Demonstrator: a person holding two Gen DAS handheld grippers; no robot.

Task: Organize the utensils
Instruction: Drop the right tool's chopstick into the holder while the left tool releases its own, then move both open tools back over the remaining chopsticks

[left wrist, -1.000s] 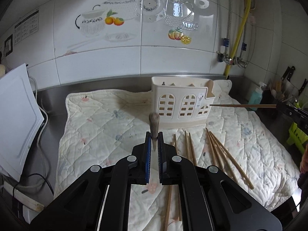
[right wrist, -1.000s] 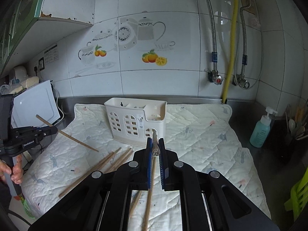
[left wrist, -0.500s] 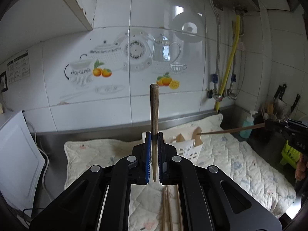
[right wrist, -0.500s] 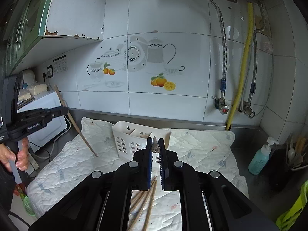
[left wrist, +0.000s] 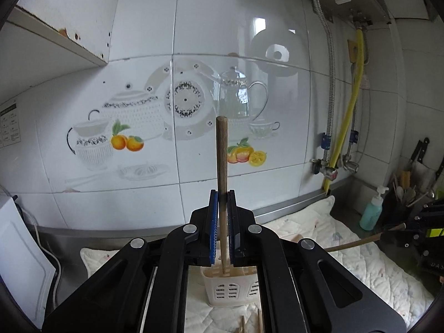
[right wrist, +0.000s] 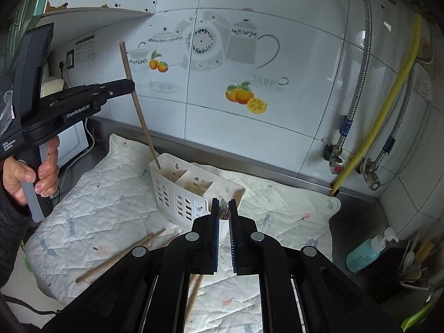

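Right wrist view: left gripper [right wrist: 130, 86] pinches a chopstick [right wrist: 140, 108] upright, tip inside the holder [right wrist: 180, 191]; right gripper [right wrist: 224, 216] pinches another chopstick [right wrist: 223, 212].

Quilted mat [right wrist: 105, 202] covers steel counter [right wrist: 352, 222]. Teal soap dispenser [right wrist: 366, 252] at right by dark utensil holder [right wrist: 410, 263]. Yellow hose [right wrist: 383, 105], braided metal hoses [right wrist: 358, 75] on tiled wall [left wrist: 144, 27] with teapot-and-fruit decal [left wrist: 177, 111]. White appliance [left wrist: 19, 252] at left.
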